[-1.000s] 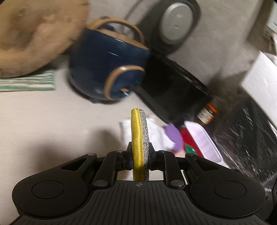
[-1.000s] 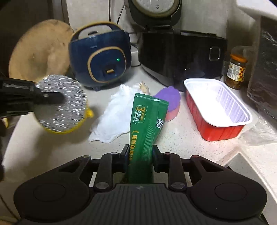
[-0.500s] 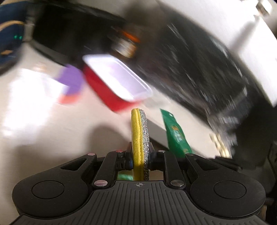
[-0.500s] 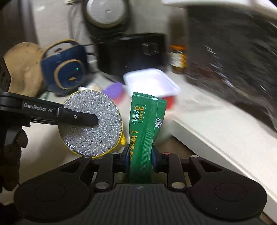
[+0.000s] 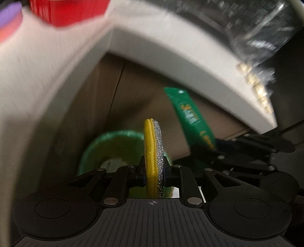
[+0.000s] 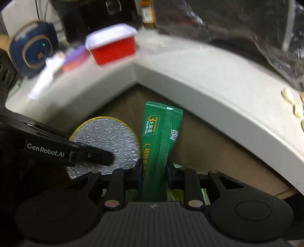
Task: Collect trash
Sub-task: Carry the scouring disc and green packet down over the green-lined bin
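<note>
My left gripper (image 5: 153, 171) is shut on a round scouring pad (image 5: 153, 150), yellow on one face and silver on the other, seen edge-on. The pad's silver face (image 6: 106, 136) shows in the right wrist view with a left finger (image 6: 91, 154) across it. A green snack packet (image 6: 159, 144) stands upright with my right gripper (image 6: 154, 171) shut on it. It also appears at the right of the left wrist view as the packet (image 5: 191, 117). Both grippers point down, side by side, below the counter edge. Under the left one is a bin with a green liner (image 5: 106, 148).
The white L-shaped countertop (image 6: 190, 76) arcs above, with brown cabinet fronts (image 6: 209, 148) below it. On it stand a red tray (image 6: 112, 45), a purple sponge (image 6: 76, 58), a white tissue (image 6: 45, 76), a blue cooker (image 6: 32, 49) and a jar (image 6: 148, 15). Crinkled clear plastic (image 6: 247, 28) lies right.
Both grippers have swung off the countertop and dropped below its edge, side by side over the green-lined bin. Each still holds its item.
</note>
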Motion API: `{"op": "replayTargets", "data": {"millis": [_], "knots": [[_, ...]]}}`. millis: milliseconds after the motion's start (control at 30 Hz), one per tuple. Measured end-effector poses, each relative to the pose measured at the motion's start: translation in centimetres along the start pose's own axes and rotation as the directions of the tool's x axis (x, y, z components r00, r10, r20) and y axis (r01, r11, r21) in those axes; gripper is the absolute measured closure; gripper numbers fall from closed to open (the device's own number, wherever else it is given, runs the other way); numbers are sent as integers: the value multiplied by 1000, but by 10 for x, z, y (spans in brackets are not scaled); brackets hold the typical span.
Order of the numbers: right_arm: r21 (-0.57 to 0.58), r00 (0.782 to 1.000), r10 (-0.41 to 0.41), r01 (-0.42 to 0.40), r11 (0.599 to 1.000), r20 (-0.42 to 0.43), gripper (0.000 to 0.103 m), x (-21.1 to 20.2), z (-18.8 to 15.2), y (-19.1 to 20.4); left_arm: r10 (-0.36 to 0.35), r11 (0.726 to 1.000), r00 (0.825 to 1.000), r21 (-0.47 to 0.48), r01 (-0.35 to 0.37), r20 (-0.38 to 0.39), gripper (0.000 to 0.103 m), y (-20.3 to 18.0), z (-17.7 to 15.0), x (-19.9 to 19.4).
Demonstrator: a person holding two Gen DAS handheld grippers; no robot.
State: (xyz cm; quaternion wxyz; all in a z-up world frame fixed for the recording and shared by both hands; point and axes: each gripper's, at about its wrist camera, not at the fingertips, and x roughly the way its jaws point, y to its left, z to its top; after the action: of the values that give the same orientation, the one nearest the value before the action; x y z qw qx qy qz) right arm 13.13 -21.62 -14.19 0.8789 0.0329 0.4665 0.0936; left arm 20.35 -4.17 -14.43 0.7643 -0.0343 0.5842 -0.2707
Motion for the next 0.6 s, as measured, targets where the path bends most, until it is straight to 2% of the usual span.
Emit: {"op": "replayTargets", "data": {"millis": [300,467,600], "knots": [[-45,985,23,-31,998,-174,79,60,-28,-30,53,982,989,-173,-76,-135,84,22,-25,64],[-14,961,83,-90,996,-265,79,90,-39,-41,66,957,983,-267,-110,-170,84,38,-40,89],[-9,948,101,-109,994,-301,79,100,-48,-48,78,927,977,-346,-144,-198,84,51,-53,110]]}}
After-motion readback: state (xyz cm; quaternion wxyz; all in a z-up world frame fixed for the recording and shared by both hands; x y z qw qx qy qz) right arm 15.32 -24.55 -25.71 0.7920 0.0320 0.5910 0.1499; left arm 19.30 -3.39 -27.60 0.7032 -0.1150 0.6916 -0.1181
